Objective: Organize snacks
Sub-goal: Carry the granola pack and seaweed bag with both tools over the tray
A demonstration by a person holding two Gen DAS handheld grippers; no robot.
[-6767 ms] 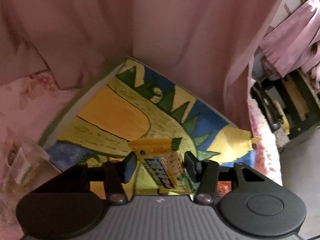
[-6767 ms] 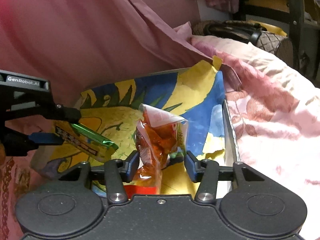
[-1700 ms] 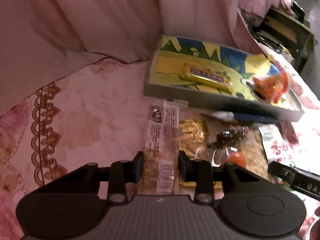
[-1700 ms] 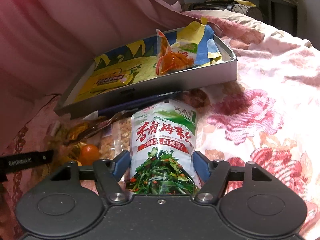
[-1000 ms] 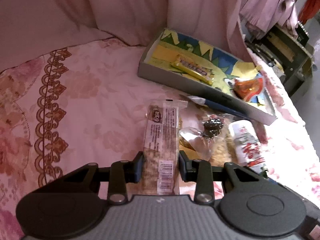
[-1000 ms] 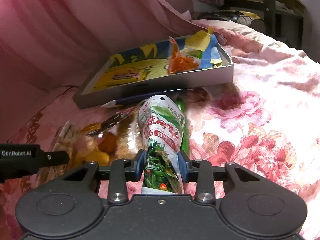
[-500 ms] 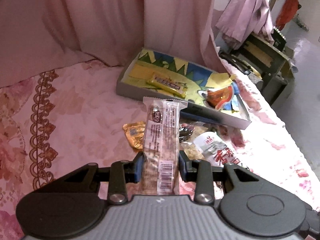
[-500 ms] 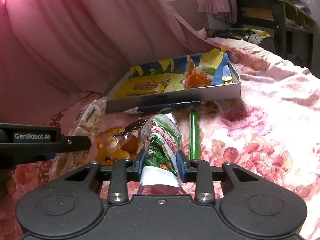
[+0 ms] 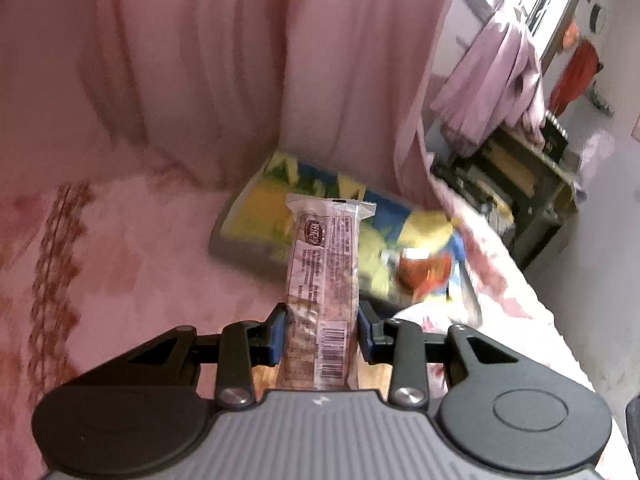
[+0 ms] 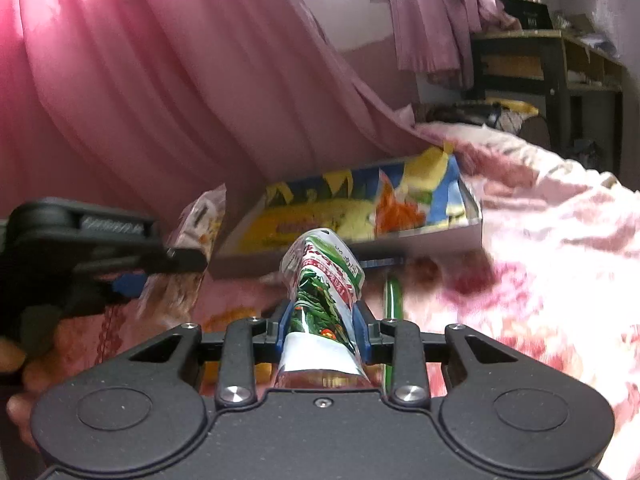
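My left gripper [image 9: 322, 332] is shut on a long clear cracker packet [image 9: 324, 248], held lifted and pointing at the grey tray [image 9: 240, 256]. The right wrist view shows that left gripper [image 10: 160, 276] at the left with the cracker packet [image 10: 200, 220]. My right gripper [image 10: 322, 328] is shut on a green seaweed snack pouch [image 10: 324, 272], squeezed narrow and raised off the bed. The tray [image 10: 440, 240], lined with a yellow, blue and green picture, holds an orange snack bag [image 10: 396, 208] and a yellow bar [image 10: 304, 226].
Pink curtains hang behind the tray. A floral bedspread [image 10: 540, 280] spreads to the right. A thin green stick packet [image 10: 392, 300] lies just right of my right gripper. A dark shelf unit [image 9: 520, 188] stands beyond the bed. A hand [image 10: 20, 372] holds the left gripper.
Both grippers have risen off the bed with their packets and tilted up toward the tray. The snack pile on the bed has dropped below them, mostly out of sight.
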